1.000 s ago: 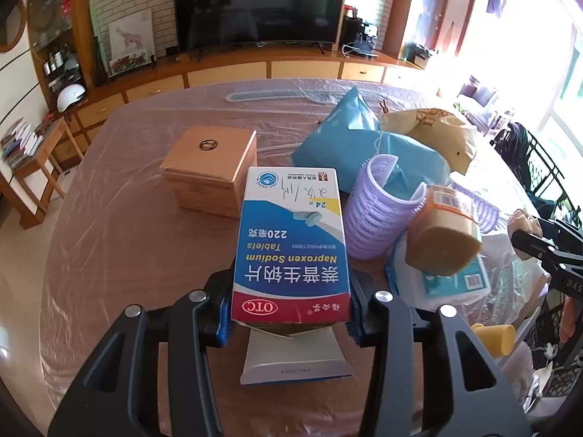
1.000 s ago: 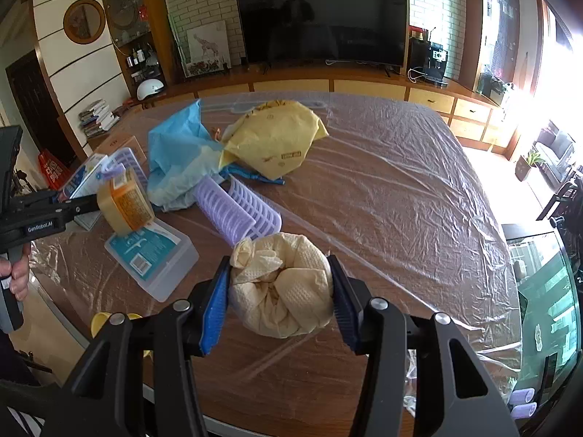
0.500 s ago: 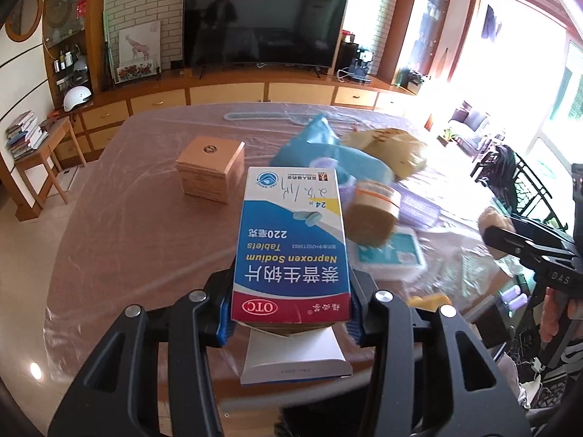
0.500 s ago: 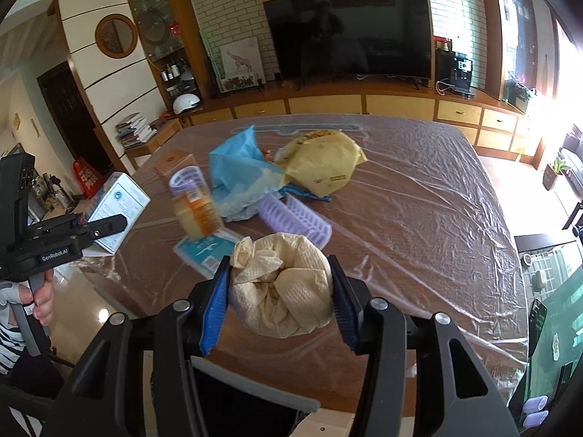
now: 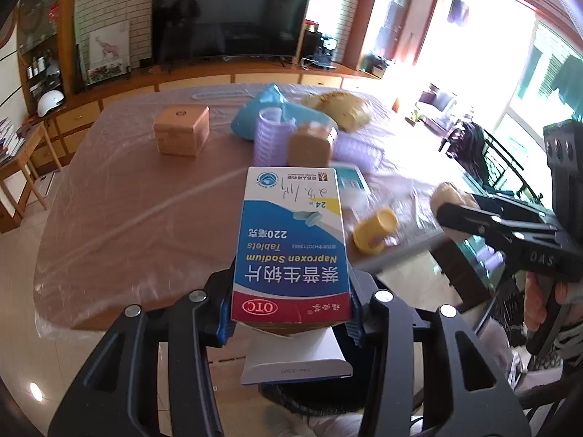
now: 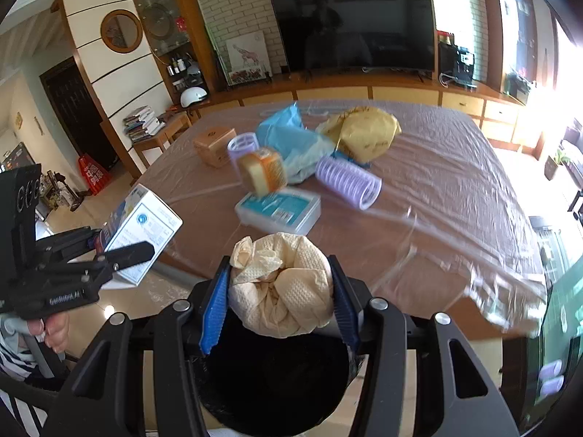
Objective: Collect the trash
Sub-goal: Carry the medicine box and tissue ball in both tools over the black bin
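Note:
My left gripper (image 5: 288, 313) is shut on a blue and white Naproxen tablet box (image 5: 291, 251), held off the near edge of the table; the box also shows in the right wrist view (image 6: 140, 231). My right gripper (image 6: 278, 304) is shut on a crumpled cream paper towel wad (image 6: 282, 287), held directly above a black-lined trash bin (image 6: 273, 386). The right gripper also shows at the right of the left wrist view (image 5: 452, 207), gripping the wad (image 5: 446, 195).
On the plastic-covered brown table (image 6: 455, 189) lie a wooden box (image 6: 215, 145), lilac hair rollers (image 6: 348, 182), a blue bag (image 6: 291, 142), a yellow bag (image 6: 368, 134), a clear case (image 6: 278, 209), an orange packet (image 6: 262, 174) and a yellow cap (image 5: 375, 235).
Both grippers have pulled back from the table toward its near edge with their loads still gripped. The black trash bin has come into view under the right gripper.

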`<state>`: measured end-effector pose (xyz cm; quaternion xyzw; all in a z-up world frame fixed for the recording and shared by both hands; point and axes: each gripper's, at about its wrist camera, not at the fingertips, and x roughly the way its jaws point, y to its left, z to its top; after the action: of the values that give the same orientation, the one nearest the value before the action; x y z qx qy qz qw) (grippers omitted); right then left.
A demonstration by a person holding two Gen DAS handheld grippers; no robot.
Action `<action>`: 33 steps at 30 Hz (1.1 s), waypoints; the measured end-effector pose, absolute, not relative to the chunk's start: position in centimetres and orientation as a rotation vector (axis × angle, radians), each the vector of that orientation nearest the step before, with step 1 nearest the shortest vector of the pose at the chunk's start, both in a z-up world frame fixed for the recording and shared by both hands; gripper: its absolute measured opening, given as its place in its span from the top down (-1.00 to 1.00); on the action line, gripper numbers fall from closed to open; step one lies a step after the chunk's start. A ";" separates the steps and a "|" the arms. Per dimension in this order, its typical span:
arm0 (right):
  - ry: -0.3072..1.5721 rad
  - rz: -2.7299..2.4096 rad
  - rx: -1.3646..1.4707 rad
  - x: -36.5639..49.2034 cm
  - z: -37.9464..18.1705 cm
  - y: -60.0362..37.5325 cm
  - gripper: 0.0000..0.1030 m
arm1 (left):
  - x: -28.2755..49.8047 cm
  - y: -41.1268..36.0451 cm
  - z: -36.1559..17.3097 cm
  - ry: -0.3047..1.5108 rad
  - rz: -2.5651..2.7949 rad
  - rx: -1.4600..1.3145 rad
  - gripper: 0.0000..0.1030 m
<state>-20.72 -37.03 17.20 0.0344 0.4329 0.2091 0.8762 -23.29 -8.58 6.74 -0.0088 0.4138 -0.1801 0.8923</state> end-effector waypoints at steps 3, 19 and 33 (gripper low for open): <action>0.914 0.420 0.068 -22.2 16.9 -36.1 0.03 | -24.8 -8.6 6.4 0.870 -0.411 0.007 0.08; 1.046 0.361 0.073 -26.2 11.9 -34.6 0.03 | -28.6 -10.5 2.9 0.967 -0.513 0.118 0.08; 1.205 0.386 0.067 -25.2 6.0 -34.9 0.03 | -28.1 -12.8 -2.5 1.099 -0.476 0.141 0.08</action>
<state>-25.15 -34.94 6.04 0.0312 0.5631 0.1804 0.8058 -28.14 -12.79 -2.47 0.0661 0.5170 -0.2237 0.8236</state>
